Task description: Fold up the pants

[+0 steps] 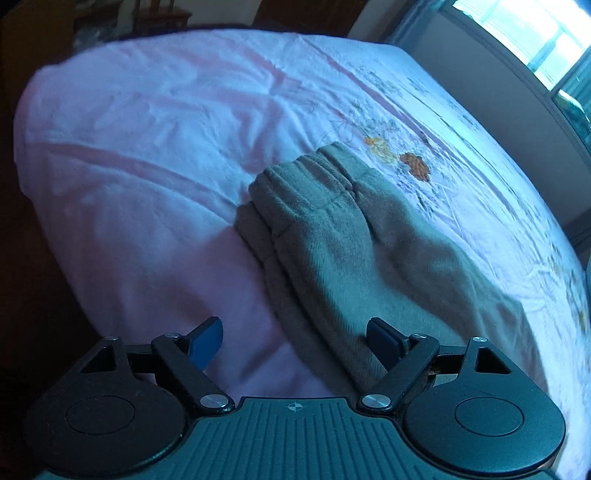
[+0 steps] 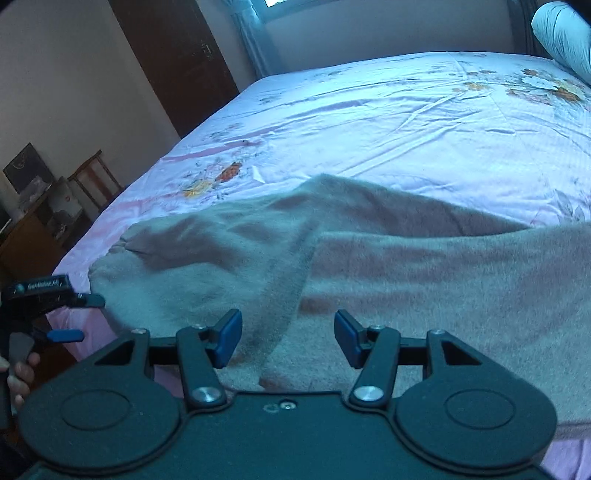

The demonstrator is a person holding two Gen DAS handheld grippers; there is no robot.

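Only my right wrist view shows a pillow (image 2: 565, 35), a door (image 2: 177, 55) and my left gripper (image 2: 79, 317) from the side. One pair of grey pants (image 1: 332, 251) lies on the bed (image 1: 129, 166) ahead of both jaws. My left gripper (image 1: 295, 341) and right gripper (image 2: 288, 338) gape wide, empty, over the fabric.

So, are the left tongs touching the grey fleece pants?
Cannot tell. The right wrist view shows the left tongs open beside the grey fleece pants, its upper fingertip at the edge.
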